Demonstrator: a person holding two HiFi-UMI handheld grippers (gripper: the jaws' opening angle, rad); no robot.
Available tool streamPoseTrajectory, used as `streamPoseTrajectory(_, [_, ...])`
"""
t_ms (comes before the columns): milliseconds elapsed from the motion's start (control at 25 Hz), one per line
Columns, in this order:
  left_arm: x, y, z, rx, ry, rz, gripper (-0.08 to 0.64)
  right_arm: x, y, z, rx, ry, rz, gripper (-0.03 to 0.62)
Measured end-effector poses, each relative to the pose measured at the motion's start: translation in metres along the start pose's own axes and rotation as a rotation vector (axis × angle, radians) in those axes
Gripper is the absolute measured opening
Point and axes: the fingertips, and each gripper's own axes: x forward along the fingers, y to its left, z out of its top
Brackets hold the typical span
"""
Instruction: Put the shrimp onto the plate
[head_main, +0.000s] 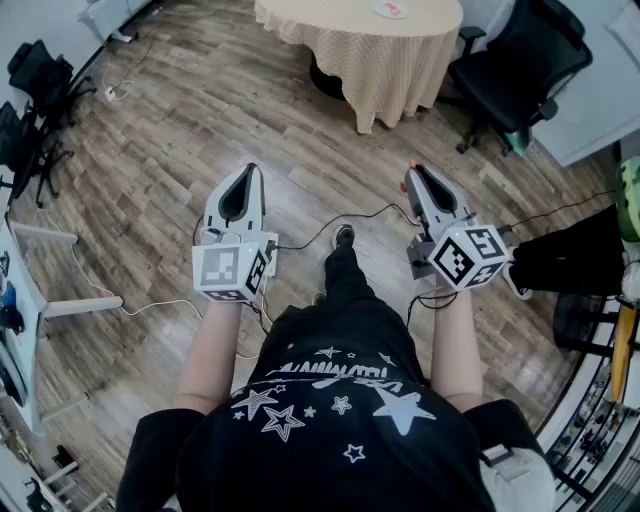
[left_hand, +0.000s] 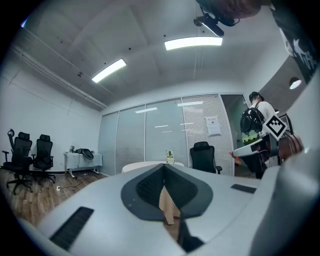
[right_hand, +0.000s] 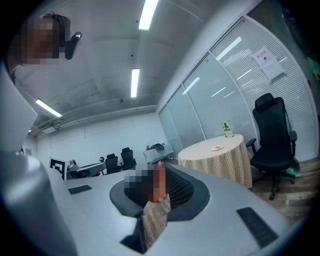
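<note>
A small white plate (head_main: 390, 9) with a pinkish thing on it lies on a round table (head_main: 380, 55) with a checked cloth, far ahead of me. It also shows as the plate (right_hand: 216, 148) in the right gripper view. My left gripper (head_main: 251, 168) is held at waist height, its jaws together and empty, pointing at the table (left_hand: 145, 165). My right gripper (head_main: 411, 170) is level with it and also shut. A thin orange strip (right_hand: 159, 182) sits at its tips; I cannot tell what it is.
I stand on a wood floor a few steps from the table. A black office chair (head_main: 520, 60) stands right of it. Cables (head_main: 330, 225) trail across the floor near my feet. More chairs (head_main: 35, 80) and a white rack (head_main: 30, 290) are at the left.
</note>
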Motion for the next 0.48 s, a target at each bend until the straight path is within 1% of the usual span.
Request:
streamPoseTrajectory(320, [-0.016, 0.001, 0.011, 0.001, 0.007, 0.002, 0.009, 0.014, 0.028, 0.005, -0.017, 0.02, 0.074, 0.06])
streamPoseTrajectory(480, [-0.019, 0.0, 0.01, 0.012, 0.012, -0.002, 0.009, 0.017, 0.033, 0.002, -0.036, 0.038, 0.084, 0.06])
